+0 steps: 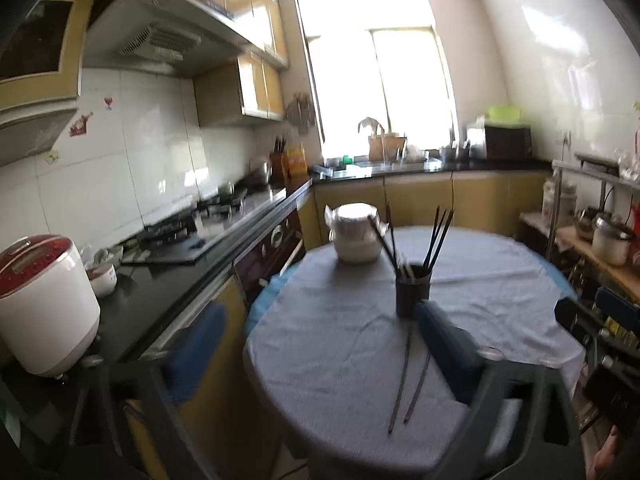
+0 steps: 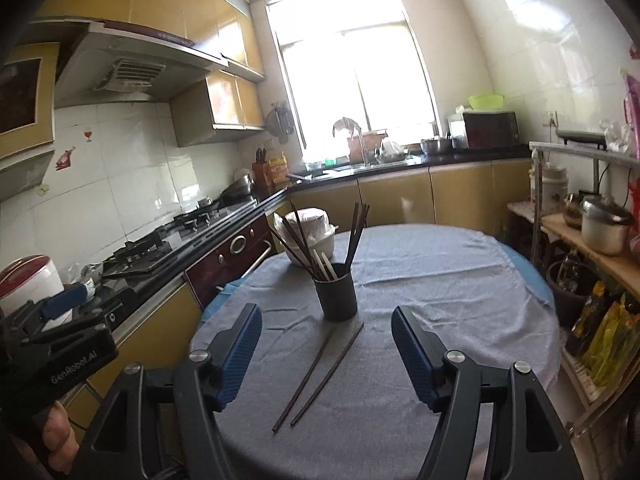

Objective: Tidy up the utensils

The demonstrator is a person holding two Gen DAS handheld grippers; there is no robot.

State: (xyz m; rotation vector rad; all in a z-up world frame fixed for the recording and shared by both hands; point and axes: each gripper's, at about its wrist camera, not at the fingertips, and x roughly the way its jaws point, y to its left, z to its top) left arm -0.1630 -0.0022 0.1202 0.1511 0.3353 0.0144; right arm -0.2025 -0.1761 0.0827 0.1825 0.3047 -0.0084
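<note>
A black holder cup (image 1: 412,292) (image 2: 336,296) stands on the round table's grey cloth (image 1: 320,304) (image 2: 448,292), with several dark and pale chopsticks upright in it. Two loose dark chopsticks (image 1: 408,376) (image 2: 316,376) lie side by side on the cloth just in front of the cup. My left gripper (image 1: 320,340) hangs open above the table's near left edge, nothing between its blue pads. My right gripper (image 2: 328,344) is open too, above the loose pair and short of the cup, holding nothing.
A white lidded pot (image 1: 356,236) (image 2: 316,232) sits behind the cup. Left of the table runs a black counter with a gas stove (image 1: 180,228) and a red-topped rice cooker (image 1: 40,304). A shelf rack (image 2: 600,248) with pots and bottles stands at the right.
</note>
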